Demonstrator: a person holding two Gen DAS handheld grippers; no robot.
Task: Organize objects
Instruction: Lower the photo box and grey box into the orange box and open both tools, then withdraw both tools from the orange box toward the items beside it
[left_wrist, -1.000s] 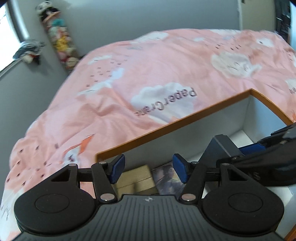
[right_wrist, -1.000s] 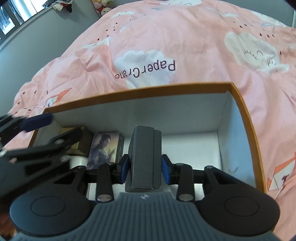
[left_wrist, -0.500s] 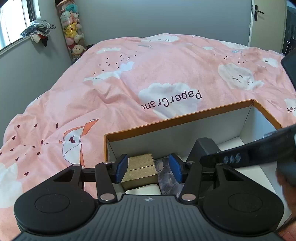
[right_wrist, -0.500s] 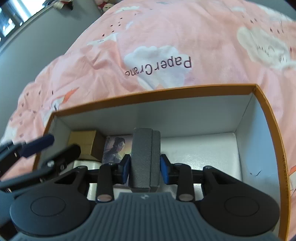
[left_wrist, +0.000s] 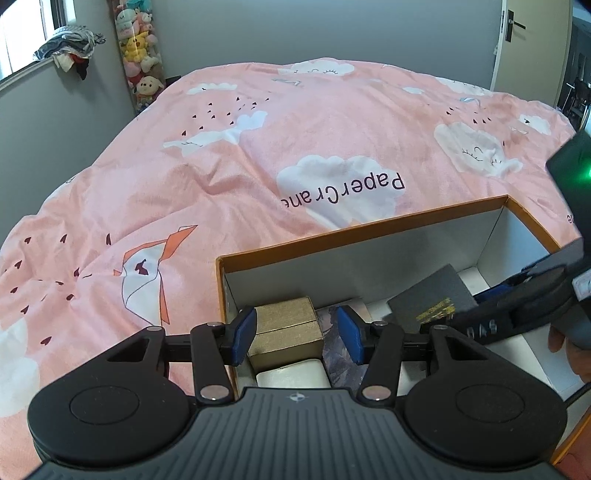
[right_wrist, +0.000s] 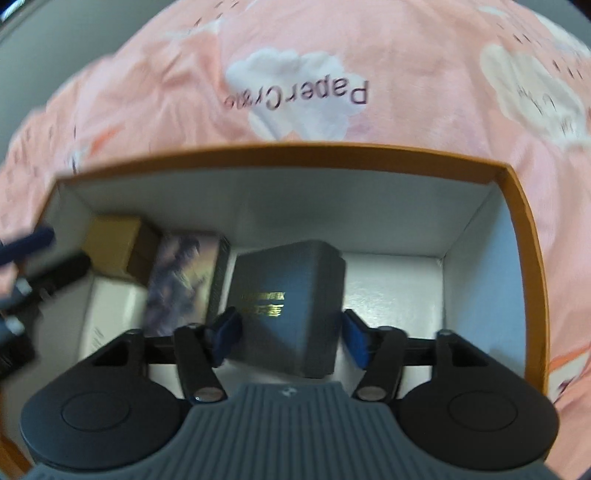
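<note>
Dark box going into the orange-rimmed box (right_wrist: 517, 206) on the bed (left_wrist: 258, 155).

Left to right inside: tan box (left_wrist: 284, 328), white box (left_wrist: 291, 374), picture box (right_wrist: 184, 280), then dark gold-lettered box (right_wrist: 291, 306). The empty left gripper (left_wrist: 293, 334) stands open; the right gripper (right_wrist: 291, 336) is opening, dark box loose between its pads. Only the left view shows the door and toys.

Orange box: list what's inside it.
Inside the orange box: a gold box, a white box, a picture box and a dark grey box. The claws cover the near floor.
</note>
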